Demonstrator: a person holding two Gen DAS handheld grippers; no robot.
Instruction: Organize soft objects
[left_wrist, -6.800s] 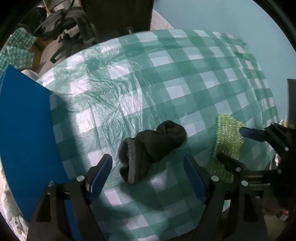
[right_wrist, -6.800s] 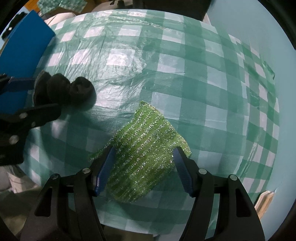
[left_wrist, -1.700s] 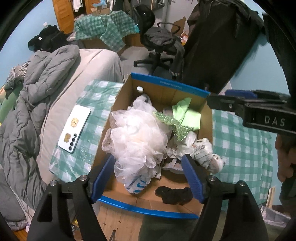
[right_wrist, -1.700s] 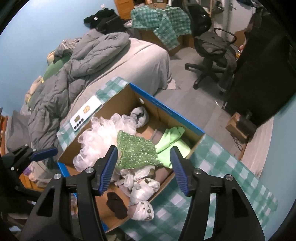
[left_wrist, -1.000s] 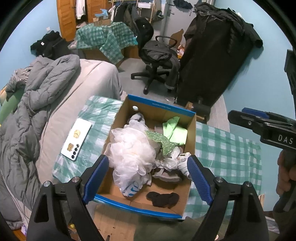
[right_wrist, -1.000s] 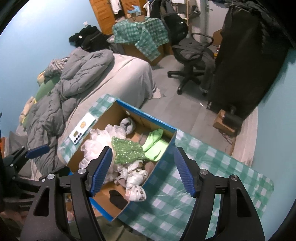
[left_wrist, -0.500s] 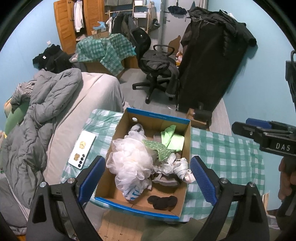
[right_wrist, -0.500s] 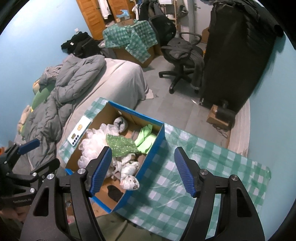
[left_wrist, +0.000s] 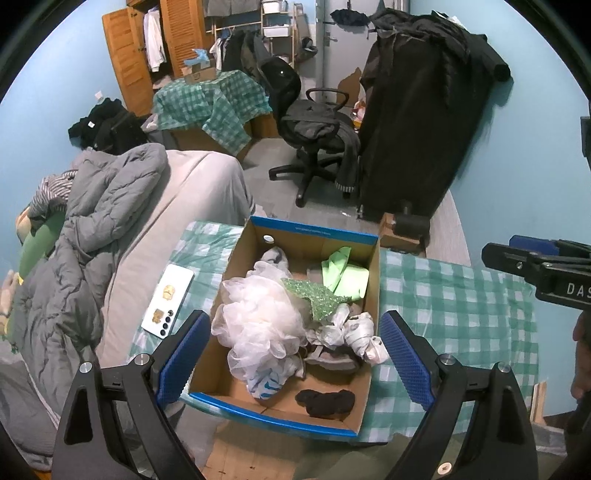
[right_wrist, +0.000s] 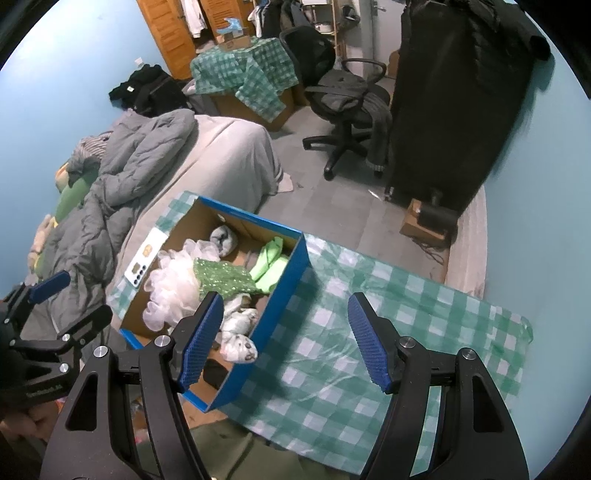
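Evidently both tools are held high and well back from the table (right_wrist: 388, 332), which gives a view straight down into the cardboard box (left_wrist: 314, 236) rather than a reach into it. The left tool (left_wrist: 291, 354) has its blue pads spread wide with nothing between them, and the right tool (right_wrist: 286, 336) is likewise wide open and empty — neither has hold of anything. The soft things all lie inside the box: a white mesh pouf (left_wrist: 258, 325) fills the 9 o'clock side, the green sparkly cloth (left_wrist: 314, 299) lies draped across the middle on top of the pile, a light green cloth (left_wrist: 343, 273) sits toward 1 o'clock against the far wall, rolled pale socks (left_wrist: 354, 332) crowd the 3 o'clock wall, and a black sock (left_wrist: 325, 402) lies alone on the bare floor at 6 o'clock. The box stands at the table's 9 o'clock end, and a white phone (left_wrist: 168, 301) lies flat just beside it on the checked cloth. With no soft item visible on the cloth outside the box, the sorting looks complete — a judgement only.
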